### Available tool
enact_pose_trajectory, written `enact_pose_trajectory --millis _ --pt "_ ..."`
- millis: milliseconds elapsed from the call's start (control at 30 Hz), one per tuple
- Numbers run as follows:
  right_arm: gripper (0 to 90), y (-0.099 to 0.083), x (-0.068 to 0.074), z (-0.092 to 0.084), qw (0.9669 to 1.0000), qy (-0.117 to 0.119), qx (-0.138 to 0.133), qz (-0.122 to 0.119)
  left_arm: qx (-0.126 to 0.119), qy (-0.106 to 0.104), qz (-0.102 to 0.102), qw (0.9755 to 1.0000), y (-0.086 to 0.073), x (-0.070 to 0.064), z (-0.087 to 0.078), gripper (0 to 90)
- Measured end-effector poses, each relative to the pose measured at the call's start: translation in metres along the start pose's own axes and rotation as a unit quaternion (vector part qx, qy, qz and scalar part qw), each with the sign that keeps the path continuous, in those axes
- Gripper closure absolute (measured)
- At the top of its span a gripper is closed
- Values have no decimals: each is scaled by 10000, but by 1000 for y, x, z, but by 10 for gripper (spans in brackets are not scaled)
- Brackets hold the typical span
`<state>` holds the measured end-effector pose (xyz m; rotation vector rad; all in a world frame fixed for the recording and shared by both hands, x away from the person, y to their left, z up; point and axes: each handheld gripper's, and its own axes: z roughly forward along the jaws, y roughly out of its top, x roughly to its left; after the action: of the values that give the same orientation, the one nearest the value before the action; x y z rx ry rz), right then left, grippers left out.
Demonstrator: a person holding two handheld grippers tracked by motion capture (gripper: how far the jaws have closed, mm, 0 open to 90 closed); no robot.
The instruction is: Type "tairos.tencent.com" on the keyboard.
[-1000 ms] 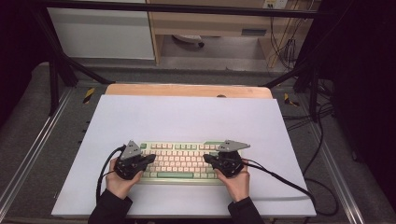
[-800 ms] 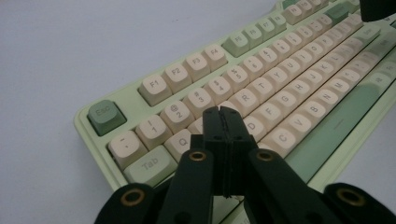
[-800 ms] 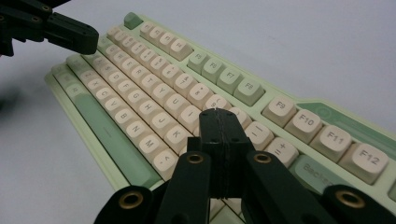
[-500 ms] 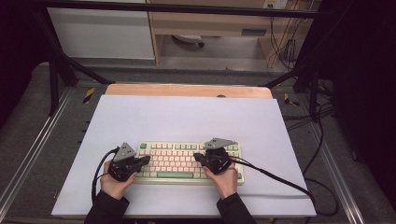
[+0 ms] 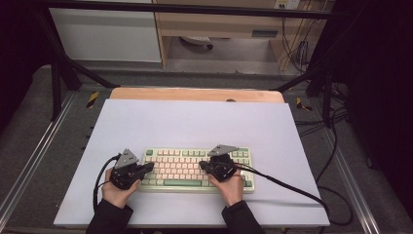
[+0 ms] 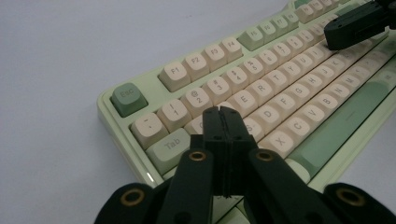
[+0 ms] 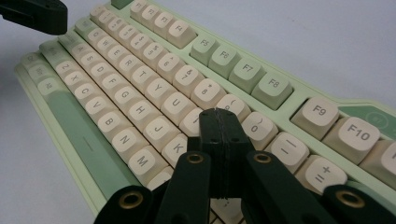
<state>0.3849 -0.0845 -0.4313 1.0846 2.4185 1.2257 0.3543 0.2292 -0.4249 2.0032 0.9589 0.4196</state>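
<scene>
A pale green keyboard (image 5: 187, 168) with cream keys lies on the white table sheet (image 5: 195, 122), near its front edge. My left gripper (image 5: 150, 166) hovers over the keyboard's left end, jaws pressed together with nothing between them. In the left gripper view its tip (image 6: 221, 112) sits above the Q and W keys of the keyboard (image 6: 280, 93). My right gripper (image 5: 202, 165) is over the keyboard's middle right, also shut and empty. In the right gripper view its tip (image 7: 219, 114) is above the I and O keys of the keyboard (image 7: 140, 84).
A black cable (image 5: 292, 187) trails from the right gripper across the sheet to the right edge. A wooden board edge (image 5: 195, 94) runs behind the sheet. Metal frame rails (image 5: 34, 151) flank the table.
The right gripper has moved left along the keyboard, from its right end toward the middle. The left gripper has stayed over the left end.
</scene>
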Motion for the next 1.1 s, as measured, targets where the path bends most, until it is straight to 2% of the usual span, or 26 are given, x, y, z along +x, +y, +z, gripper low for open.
enact_pose_trajectory --millis 200,433,533,767,1100 --pt "900 -1 0 2 10000 -23 61 -9 -1 -1 2 10000 0 0 0 900" --pt "900 -1 1 0 10000 6 -8 -16 -7 -12 13 10000 0 -1 -1 900" --pt "900 1 1 -5 9999 67 -109 -19 -18 -8 14 10000 0 -1 -1 900" --pt "900 5 1 -20 9998 -3 -169 -135 -47 -17 29 10000 1 -1 -3 900" --pt "900 3 -7 -35 9996 -21 -281 -85 -70 -53 10 10000 3 -4 -2 900"
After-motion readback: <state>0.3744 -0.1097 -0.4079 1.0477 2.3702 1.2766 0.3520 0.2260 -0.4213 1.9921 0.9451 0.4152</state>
